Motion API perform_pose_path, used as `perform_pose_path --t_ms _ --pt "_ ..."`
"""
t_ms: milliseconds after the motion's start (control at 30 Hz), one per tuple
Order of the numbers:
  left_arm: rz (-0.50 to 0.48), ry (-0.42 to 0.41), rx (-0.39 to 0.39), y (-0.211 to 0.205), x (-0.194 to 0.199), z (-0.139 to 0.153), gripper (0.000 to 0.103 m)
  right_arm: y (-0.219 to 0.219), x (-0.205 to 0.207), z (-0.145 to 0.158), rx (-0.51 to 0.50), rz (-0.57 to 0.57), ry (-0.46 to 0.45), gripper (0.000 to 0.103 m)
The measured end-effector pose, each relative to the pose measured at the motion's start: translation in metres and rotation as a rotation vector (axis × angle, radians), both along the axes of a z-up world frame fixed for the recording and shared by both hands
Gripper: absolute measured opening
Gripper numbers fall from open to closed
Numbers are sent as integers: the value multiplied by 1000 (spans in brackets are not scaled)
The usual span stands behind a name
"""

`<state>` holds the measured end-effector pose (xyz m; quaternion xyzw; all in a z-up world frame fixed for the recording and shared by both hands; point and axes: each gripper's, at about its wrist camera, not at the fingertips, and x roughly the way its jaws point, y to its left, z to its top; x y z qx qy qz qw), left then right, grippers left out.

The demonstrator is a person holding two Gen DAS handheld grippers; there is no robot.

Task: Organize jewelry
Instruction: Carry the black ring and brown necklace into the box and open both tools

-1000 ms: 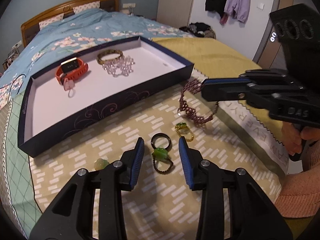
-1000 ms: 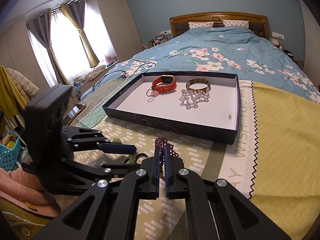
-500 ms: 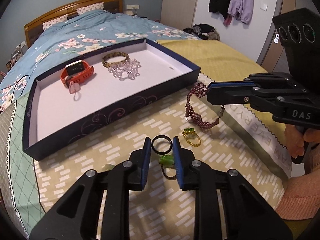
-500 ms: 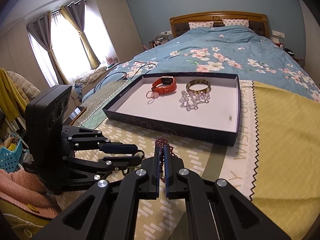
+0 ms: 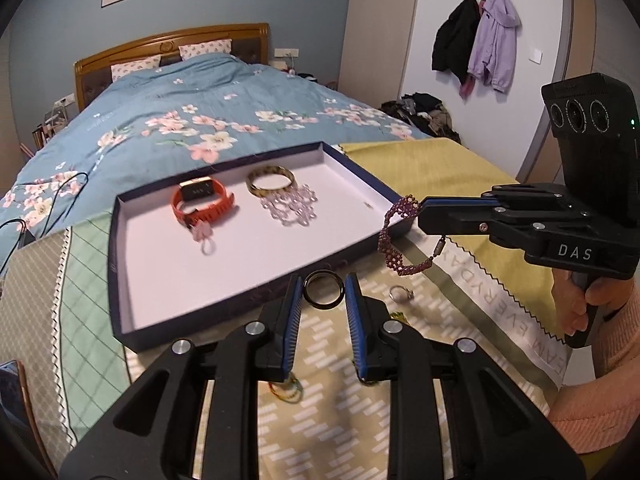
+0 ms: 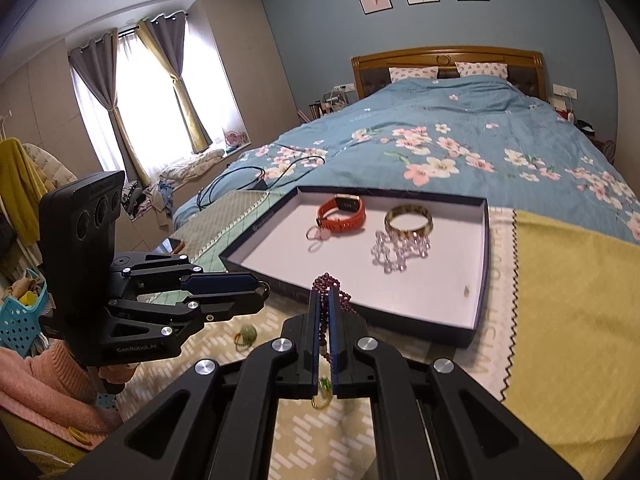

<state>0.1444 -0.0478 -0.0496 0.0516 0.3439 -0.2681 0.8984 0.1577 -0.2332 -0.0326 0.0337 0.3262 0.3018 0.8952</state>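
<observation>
Left tongs (image 5: 323, 295) are clamped on a black ring (image 5: 323, 290), held raised at the near wall of the dark blue tray (image 5: 120, 264). Right tongs (image 6: 325, 305) are pinched tight on a purple beaded bracelet (image 5: 396, 236), which hangs off the bed at the tray's right corner. Inside the tray, an orange watch (image 5: 202, 203), a gold bangle (image 5: 270, 180), a clear crystal bracelet (image 5: 289, 209) and a pink charm ring (image 5: 203, 237) are laid. On the patterned blanket (image 5: 328, 364), a silver ring (image 5: 400, 293) and a green stone ring (image 6: 246, 336) are left lying.
</observation>
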Motion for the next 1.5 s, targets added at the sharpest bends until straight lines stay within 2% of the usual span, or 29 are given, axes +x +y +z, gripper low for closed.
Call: perform_pose_path --t_ms 633,1100,1500 --pt "85 -31 38 16 35 10 22 10 45 14 -6 -19 -35 3" --pt "120 -2 67 19 66 -1 22 16 81 -1 -24 -51 11 3" --pt "141 41 94 18 87 -18 22 9 101 -18 -56 -126 44 3"
